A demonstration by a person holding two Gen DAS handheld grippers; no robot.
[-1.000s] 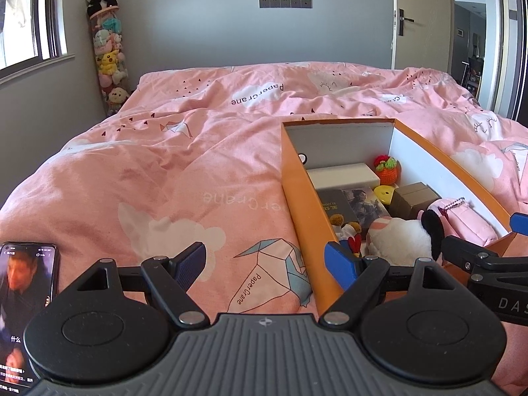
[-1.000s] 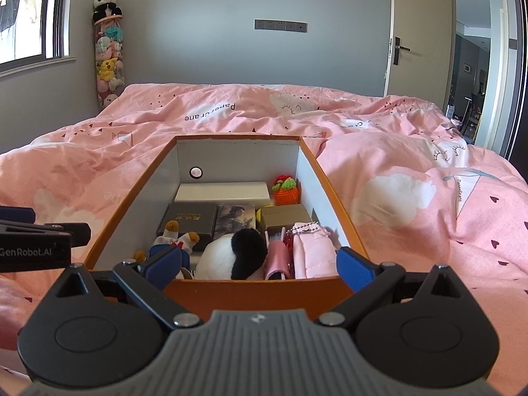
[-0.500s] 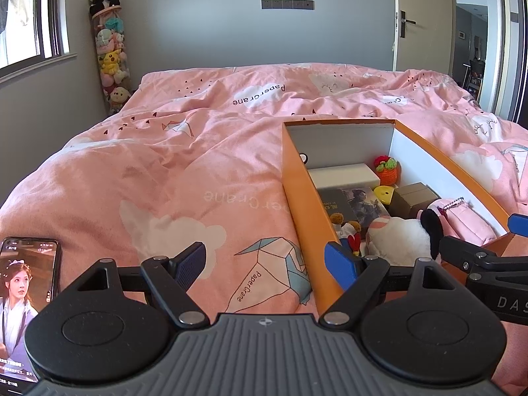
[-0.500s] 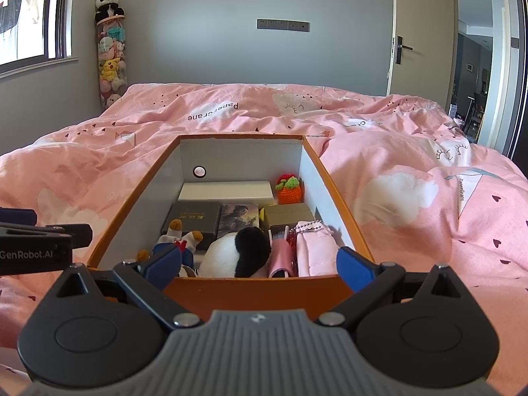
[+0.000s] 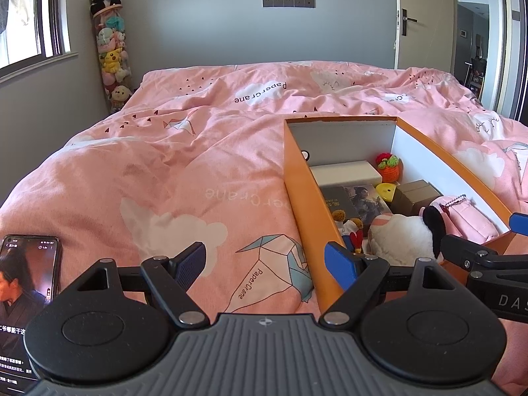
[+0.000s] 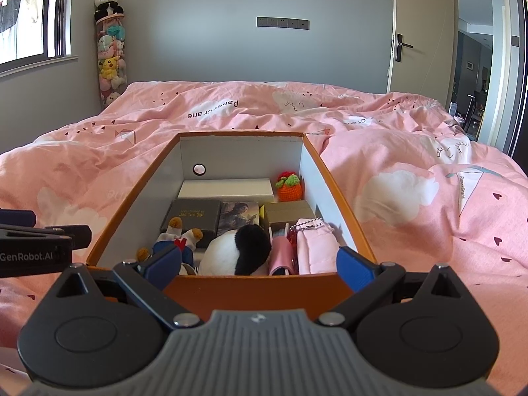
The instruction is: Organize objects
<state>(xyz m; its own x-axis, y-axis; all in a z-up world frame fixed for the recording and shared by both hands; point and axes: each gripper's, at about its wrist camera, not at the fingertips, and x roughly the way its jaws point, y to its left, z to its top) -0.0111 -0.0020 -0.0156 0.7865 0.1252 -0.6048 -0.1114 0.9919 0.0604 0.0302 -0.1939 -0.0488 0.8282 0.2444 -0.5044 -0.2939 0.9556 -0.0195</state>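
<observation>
- My left tool (image 5: 265, 265) is wide open and holds nothing; between its blue fingers (image 5: 191, 260) I see only the pink bed cover (image 5: 184, 178).
- Its right finger stands at the near left corner of the orange box (image 5: 298, 198); I cannot tell if it touches the wall.
- My right tool (image 6: 259, 264) is also wide open and empty. Its two fingers stand at the near short wall of the box, one near each corner, and the wall lies between them.
- A phone (image 5: 26, 290) with a lit screen lies on the bed at the near left, just beside my left tool.
- The box lies on the bed with its top open, its long side going away from me.
- Inside, nearest to me, lie a white and black plush (image 6: 237, 250), a small doll in blue (image 6: 175, 241) at its left and a pink pouch (image 6: 313, 241) with a bead chain at its right.
- Behind them lie a dark box (image 6: 194, 214), a picture card (image 6: 239, 214) and a brown carton (image 6: 288, 211).
- At the far wall stand a white flat box (image 6: 226, 188) and an orange knitted toy (image 6: 289, 184).
- The things fill the floor of the box closely; free room is only above them.
- Left of the box the cover is wide and open, with soft folds.
- Far away, a tall holder of plush toys (image 5: 110, 56) stands in the corner by the window.
</observation>
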